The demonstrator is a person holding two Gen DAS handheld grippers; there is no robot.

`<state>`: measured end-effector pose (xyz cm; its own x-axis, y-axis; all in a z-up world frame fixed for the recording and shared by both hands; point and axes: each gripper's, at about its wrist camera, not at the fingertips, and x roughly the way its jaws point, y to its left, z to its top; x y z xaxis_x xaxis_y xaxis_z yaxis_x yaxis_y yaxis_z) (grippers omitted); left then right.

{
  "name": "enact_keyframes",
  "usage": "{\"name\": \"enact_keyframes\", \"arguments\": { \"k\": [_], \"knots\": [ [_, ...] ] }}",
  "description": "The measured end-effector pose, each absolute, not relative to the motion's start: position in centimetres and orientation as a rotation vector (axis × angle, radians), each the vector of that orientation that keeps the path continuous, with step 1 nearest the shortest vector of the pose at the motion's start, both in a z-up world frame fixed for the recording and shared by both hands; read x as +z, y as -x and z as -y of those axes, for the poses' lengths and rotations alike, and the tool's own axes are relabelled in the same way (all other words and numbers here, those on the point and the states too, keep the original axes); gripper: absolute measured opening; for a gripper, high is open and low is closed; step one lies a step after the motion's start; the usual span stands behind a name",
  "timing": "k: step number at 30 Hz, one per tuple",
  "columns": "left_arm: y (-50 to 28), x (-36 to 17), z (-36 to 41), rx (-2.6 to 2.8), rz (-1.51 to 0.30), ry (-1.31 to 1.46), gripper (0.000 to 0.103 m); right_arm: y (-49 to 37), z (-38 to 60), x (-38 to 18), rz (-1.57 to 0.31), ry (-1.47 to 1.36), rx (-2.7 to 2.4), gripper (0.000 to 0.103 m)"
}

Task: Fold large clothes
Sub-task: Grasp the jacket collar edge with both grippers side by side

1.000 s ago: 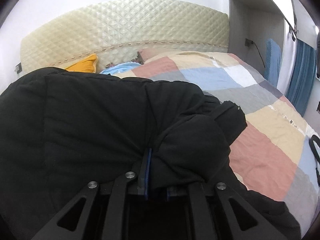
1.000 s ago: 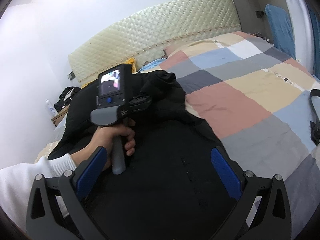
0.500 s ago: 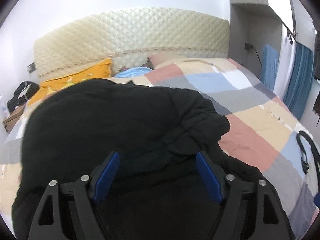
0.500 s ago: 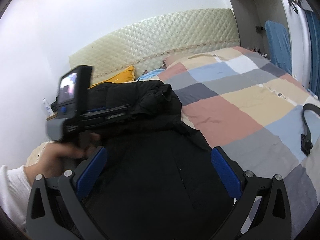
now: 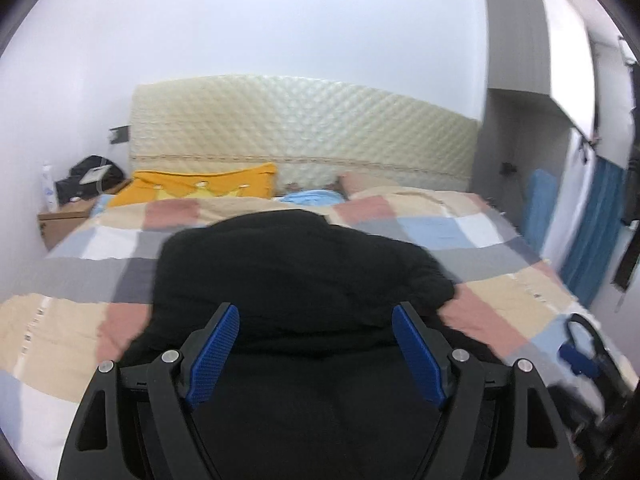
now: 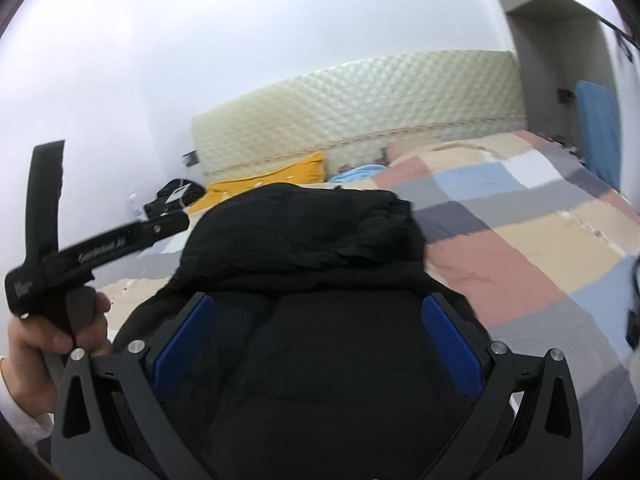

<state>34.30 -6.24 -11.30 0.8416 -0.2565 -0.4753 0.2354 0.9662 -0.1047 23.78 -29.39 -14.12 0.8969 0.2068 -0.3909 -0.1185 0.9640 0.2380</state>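
My left hand-held gripper (image 5: 316, 350) has let go: a second ago its jaws were pinched on a bunched fold of the black coat (image 5: 296, 276), and now they stand wide apart with nothing pressed between the blue pads (image 5: 214, 354). It has also drawn back and up from the coat, so more of the bed (image 5: 68, 320) shows around it than before. In the right wrist view I see the left device held up at the left in the person's hand (image 6: 52, 328), clear of the fabric. My right hand-held gripper (image 6: 316, 354) is also spread open above the near part of the coat, gripping nothing.

The coat lies on the patchwork quilt (image 6: 520, 260), doubled over so its far part sits as a thick rounded layer on top. I judge one fold is laid and released. The bundle looks bulky and puffy, so I'd expect it to spring open unless pressed flat before the next fold.
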Motion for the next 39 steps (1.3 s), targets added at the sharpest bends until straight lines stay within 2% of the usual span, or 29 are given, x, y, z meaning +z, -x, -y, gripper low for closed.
{"name": "enact_keyframes", "arguments": {
  "k": [3,4,9,12,16,19,28,39],
  "knots": [
    [-37.3,-10.9,4.3,-0.233,-0.523,0.071,0.079,-26.9,27.9,-13.0,-0.395,-0.161,0.206,0.103],
    [-37.9,-10.9,3.6,-0.227,-0.526,0.076,0.079,-28.1,27.5,-12.8,-0.392,-0.150,0.217,0.099],
    [-45.1,-11.0,2.5,-0.187,-0.541,0.066,0.079,-38.3,27.2,-12.1,-0.476,-0.159,0.199,0.067],
    [-49.5,-12.1,2.6,-0.190,-0.564,0.073,0.079,-43.8,27.3,-12.7,-0.502,-0.197,0.183,0.062],
    [-53.9,-14.2,3.1,-0.222,-0.570,0.068,0.078,-49.5,25.7,-14.8,-0.539,-0.170,0.196,0.040],
    [-56.2,-16.5,3.5,-0.231,-0.584,0.049,0.070,-52.3,24.3,-17.2,-0.566,-0.157,0.206,0.039],
    [-59.7,-22.9,4.6,-0.205,-0.587,-0.026,0.070,-55.7,22.0,-22.8,-0.563,-0.069,0.180,0.038],
    [-60.4,-24.9,4.9,-0.205,-0.618,-0.049,0.071,-56.3,22.4,-24.4,-0.531,-0.035,0.145,0.036]
  ]
}}
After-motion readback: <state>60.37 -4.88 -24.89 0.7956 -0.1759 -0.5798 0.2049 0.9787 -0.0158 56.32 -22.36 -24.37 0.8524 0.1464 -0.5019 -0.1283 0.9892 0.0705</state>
